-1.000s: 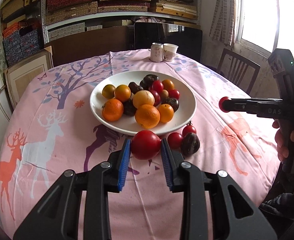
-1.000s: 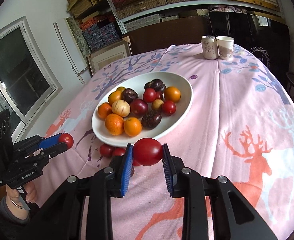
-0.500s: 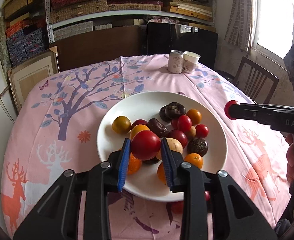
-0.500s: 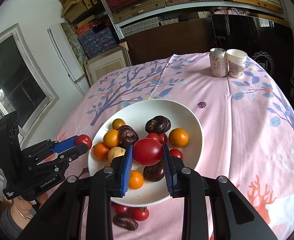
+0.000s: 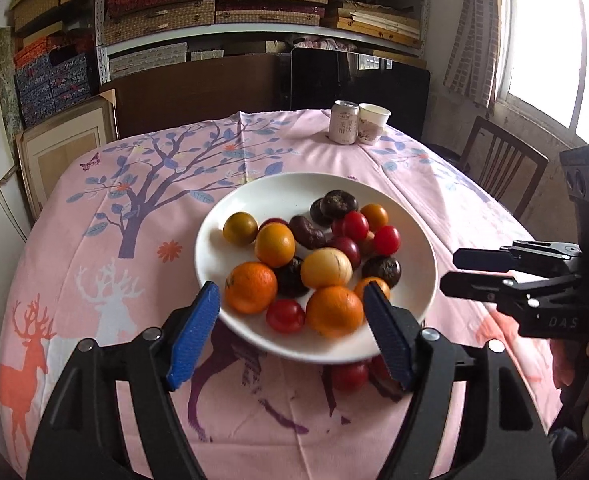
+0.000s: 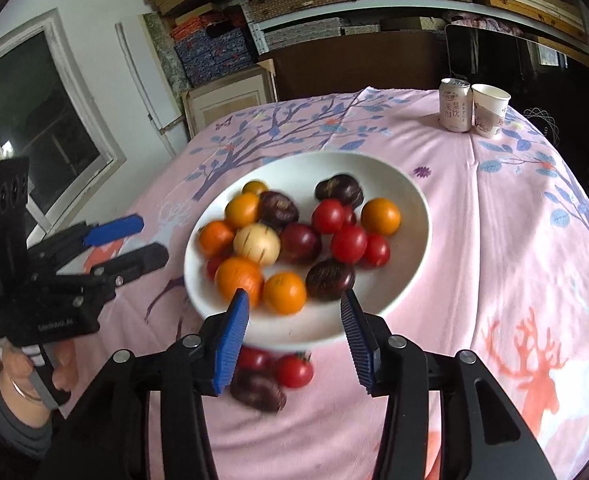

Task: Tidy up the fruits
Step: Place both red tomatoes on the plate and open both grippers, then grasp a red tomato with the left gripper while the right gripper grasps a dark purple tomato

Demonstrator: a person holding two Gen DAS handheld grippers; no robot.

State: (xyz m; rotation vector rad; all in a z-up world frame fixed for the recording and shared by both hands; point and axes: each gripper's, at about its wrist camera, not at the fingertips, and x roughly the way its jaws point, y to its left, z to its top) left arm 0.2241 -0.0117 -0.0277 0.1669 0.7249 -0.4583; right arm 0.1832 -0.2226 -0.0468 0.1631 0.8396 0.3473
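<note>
A big white plate (image 5: 422, 284) sits in the middle of the pink tablecloth (image 5: 134, 208), piled with fruit: oranges, red tomatoes, dark wrinkly fruits and 1 pale yellow one (image 5: 326, 268).

The left gripper (image 5: 292, 332) hangs over the near edge of the plate. Its blue jaws have just been opening and stand wide apart with nothing held between them. A small red tomato (image 5: 285, 315) lies in the plate right below the gap.

The right gripper (image 6: 294, 334) is over the near rim too. Its jaws have just been opening and hold nothing.

A few fruits lie on the cloth just outside the plate: 2 red tomatoes (image 6: 292, 370) and 1 dark fruit (image 6: 258, 392).

A can (image 6: 454, 105) and a paper cup (image 6: 489, 110) stand side by side at the far edge.
</note>
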